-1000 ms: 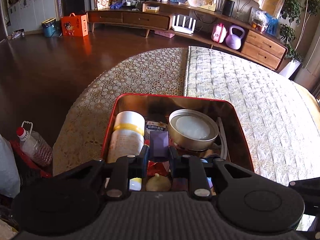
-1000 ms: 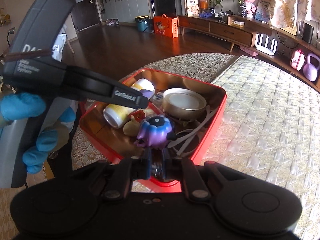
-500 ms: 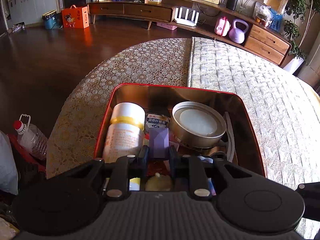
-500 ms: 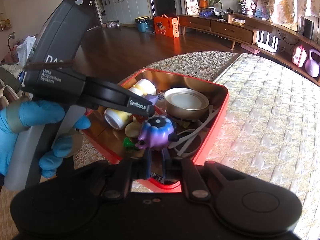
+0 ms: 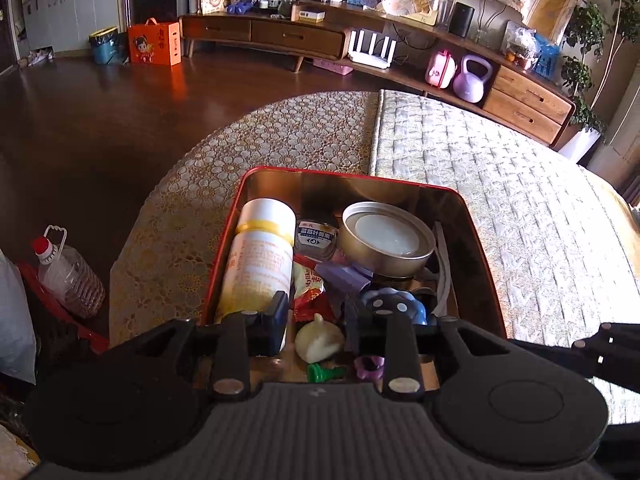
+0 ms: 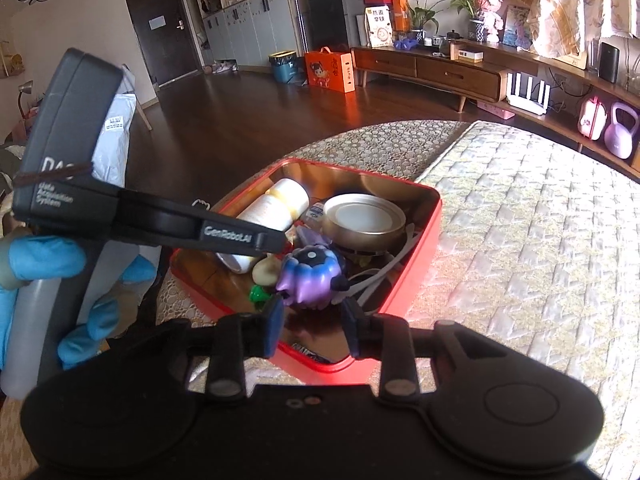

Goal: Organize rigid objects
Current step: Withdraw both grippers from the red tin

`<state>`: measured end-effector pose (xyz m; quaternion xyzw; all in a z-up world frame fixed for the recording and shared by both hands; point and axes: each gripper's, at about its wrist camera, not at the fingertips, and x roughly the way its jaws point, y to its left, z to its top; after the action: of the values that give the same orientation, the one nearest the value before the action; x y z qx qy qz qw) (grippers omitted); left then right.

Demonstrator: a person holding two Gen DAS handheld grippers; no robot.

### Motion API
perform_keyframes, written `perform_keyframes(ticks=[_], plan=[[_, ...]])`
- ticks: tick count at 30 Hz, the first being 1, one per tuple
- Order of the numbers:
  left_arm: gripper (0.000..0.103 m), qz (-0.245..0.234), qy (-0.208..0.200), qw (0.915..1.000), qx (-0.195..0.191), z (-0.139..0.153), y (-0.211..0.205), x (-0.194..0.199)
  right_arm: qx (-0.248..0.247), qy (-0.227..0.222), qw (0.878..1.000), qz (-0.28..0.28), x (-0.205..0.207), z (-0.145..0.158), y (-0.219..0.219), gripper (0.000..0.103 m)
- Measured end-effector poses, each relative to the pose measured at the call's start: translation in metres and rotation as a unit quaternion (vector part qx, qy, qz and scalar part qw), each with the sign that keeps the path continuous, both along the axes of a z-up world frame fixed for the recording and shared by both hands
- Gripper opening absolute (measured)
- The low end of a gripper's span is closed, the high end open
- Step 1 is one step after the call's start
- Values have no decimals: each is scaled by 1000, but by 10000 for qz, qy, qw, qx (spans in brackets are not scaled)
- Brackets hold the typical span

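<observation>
On a quilted bed (image 5: 500, 184) sits a red tin (image 5: 476, 216), its near edge hidden behind both claws' black bodies. Small items at the bottom are hard to identify: a cream lump (image 5: 320, 338), a green piece (image 5: 322, 372), a red wrapper (image 5: 310, 292).

Dark wooden floor (image 5: 100, 120) spreads beyond the bed, with a long wooden sideboard (image 5: 280, 36) along the far wall.

Inside the tin lie a white bottle (image 5: 260, 256) with a yellow band, a round metal tin (image 5: 386, 236) and a lilac block (image 5: 344, 276). A purple-and-blue toy (image 6: 310, 276) rests near the front.

The left claw (image 5: 318, 320), held by a blue-gloved hand (image 6: 24, 264), is opening, nothing gripped. The right claw (image 6: 312, 330) is opening too, its fingers flanking the toy without pressing it.
</observation>
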<state>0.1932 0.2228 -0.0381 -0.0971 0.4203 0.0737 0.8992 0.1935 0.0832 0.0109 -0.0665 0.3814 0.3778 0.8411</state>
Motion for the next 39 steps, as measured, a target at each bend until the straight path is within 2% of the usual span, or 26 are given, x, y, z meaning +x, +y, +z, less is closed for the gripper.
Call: perform_keyframes(ticks=[8,9,11,12,15,22,28,34,39], plan=[[30,-68,-265,9993,236,16,-7,-24,151,-89,9998,-99,-3,9,-16,42],[33,-64,-293,9992,263,18,-8,-28,178,-105,9997,-104,-4,10,-18,44],[62,-46,-390,9987,313,21,-9,-36,233,-144,9996,-104,-5,14,-21,48],[80,-23,-509,9980,367,24,-10,-41,264,-175,9995,-91,-7,15,-23,51],[81,-21,-657,9965,510,29,-14,-51,335,-279,9990,-48,-11,20,-26,59],[82,1,-724,9964,452,33,-21,-70,534,-476,9974,-40,-22,27,-37,85],[85,16,-857,9956,376,38,-28,-84,743,-673,9949,-85,-30,32,-48,101],[103,-48,-1096,9928,475,45,-42,-96,927,-792,9923,-235,-34,37,-58,103],[103,-117,-1177,9912,592,50,-55,-102,991,-799,9912,-353,-34,38,-67,103]])
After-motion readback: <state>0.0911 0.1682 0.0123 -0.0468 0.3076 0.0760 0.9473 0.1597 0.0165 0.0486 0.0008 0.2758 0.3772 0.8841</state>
